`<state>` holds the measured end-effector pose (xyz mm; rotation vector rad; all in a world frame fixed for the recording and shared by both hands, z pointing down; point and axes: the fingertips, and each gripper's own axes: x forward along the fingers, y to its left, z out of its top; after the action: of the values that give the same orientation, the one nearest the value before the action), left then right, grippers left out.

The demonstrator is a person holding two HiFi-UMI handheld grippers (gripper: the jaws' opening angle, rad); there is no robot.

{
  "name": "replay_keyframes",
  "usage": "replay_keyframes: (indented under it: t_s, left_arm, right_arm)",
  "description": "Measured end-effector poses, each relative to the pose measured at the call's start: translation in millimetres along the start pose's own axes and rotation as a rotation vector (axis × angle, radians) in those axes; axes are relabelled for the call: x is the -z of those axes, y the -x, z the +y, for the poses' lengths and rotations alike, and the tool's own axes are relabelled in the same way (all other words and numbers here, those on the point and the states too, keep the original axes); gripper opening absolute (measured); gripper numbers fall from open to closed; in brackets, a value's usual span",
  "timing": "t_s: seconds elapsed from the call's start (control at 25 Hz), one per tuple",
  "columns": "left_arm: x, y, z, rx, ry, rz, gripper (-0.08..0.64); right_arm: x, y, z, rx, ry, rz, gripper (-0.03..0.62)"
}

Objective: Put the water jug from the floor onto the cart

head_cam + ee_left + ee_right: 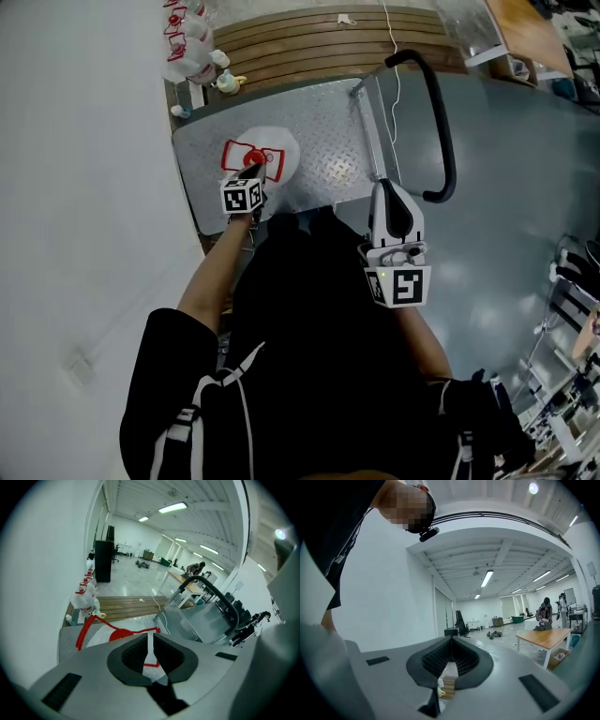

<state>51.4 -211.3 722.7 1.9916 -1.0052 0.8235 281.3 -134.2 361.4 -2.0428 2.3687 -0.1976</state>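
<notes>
Water jug (284,148) sits on cart (319,117), directly below left gripper (253,172); jaws narrow, nothing clamped. Right gripper (386,186) closed, farther off.

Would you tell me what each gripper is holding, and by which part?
The right gripper holds nothing. The left gripper has its jaws nearly closed at the water jug's red handle; whether they pinch it cannot be told.
</notes>
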Motion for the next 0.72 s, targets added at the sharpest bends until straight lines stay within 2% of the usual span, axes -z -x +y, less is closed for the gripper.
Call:
replay_keyframes:
  t_s: [0.12, 0.28, 0.48, 0.72]
  left_arm:
    - [-6.0, 15.5, -11.5, 0.041, -0.001, -0.078, 0.051]
    - [-13.3, 28.4, -25.9, 0.027, 0.026, -0.154, 0.034]
    - [-16.6, 55.7, -43.8, 0.029, 0.124, -0.256, 0.023]
    - [-45.3, 105.0, -78.2, 0.005, 0.112, -0.441, 0.018]
  right_arm:
    - [0.5, -3.6, 6.1, -0.042, -0.011, -0.005, 0.018]
    - [6.9, -12.6, 5.8, -0.111, -0.019, -0.006, 0.018]
    - [13.6, -17.6, 13.3, -0.184, -0.029, -0.007, 0.018]
    - [15.5, -27.0, 31.3, -0.316, -0.048, 0.024, 0.018]
